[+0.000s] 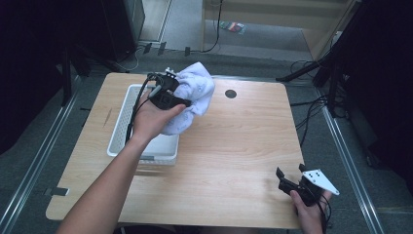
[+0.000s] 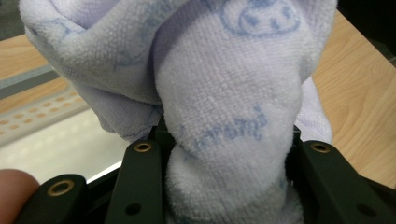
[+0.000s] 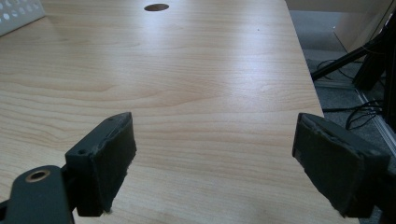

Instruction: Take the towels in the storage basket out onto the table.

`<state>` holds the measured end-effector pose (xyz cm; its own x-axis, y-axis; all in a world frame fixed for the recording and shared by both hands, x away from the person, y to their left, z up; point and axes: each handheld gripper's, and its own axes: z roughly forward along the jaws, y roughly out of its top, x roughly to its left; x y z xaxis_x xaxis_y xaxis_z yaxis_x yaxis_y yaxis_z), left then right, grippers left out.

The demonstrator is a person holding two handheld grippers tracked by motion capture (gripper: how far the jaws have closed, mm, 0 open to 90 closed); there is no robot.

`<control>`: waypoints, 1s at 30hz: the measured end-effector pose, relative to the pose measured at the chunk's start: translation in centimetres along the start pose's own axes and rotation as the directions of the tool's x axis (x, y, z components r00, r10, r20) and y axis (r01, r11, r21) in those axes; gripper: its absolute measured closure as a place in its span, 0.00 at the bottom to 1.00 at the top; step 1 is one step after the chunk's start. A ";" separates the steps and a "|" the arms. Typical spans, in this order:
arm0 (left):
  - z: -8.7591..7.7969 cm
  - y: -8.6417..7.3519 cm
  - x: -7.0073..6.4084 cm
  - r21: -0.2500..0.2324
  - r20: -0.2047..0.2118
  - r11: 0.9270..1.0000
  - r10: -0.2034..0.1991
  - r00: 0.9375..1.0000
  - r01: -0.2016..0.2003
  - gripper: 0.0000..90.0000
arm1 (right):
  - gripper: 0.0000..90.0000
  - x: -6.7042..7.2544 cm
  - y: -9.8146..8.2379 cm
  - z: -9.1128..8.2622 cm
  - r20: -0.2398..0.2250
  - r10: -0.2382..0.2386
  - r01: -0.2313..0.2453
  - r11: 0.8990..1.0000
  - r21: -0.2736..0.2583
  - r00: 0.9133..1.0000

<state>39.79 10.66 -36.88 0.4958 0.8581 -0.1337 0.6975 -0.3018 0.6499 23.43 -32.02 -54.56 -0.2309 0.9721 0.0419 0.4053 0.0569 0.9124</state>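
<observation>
From the light wooden table (image 1: 234, 146) down, my worry is the pale lilac terry towel (image 1: 194, 95), upper centre, clenched in my left gripper (image 1: 181, 97), snagging the white perforated plastic basket (image 1: 122, 119); my right gripper (image 1: 288, 179) gapes empty.

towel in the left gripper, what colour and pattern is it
Pale lilac towel with a faint blue printed pattern and lettering, clearest in the left gripper view.

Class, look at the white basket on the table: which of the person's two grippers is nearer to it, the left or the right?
Left. The left gripper, shut on the pale towel, is held above the white basket's far right corner. The right gripper, jaws open, sits apart at the table's near right corner.
</observation>
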 end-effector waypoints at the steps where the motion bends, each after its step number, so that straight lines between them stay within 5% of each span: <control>1: 0.2 0.1 -0.3 0.001 0.005 1.000 0.004 1.000 -0.004 0.66 | 0.15 0.0 0.0 0.0 0.000 -0.001 0.001 1.000 -0.001 1.000; 14: 2.8 1.0 -4.0 0.013 0.038 0.999 0.052 0.998 -0.053 0.65 | 0.15 0.0 0.0 -0.1 -0.003 0.008 -0.008 1.000 -0.004 1.000; 30: 6.4 0.9 -6.6 0.044 0.070 0.995 0.083 0.994 -0.086 0.64 | 0.15 -0.1 0.0 -0.1 -0.004 0.004 -0.004 1.000 -0.007 1.000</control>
<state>40.48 2.08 -40.24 0.5869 0.7988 -0.1318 0.6744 -0.3923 0.6256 23.34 -32.10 -54.55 -0.2334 0.9713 0.0471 0.3997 0.0517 0.9152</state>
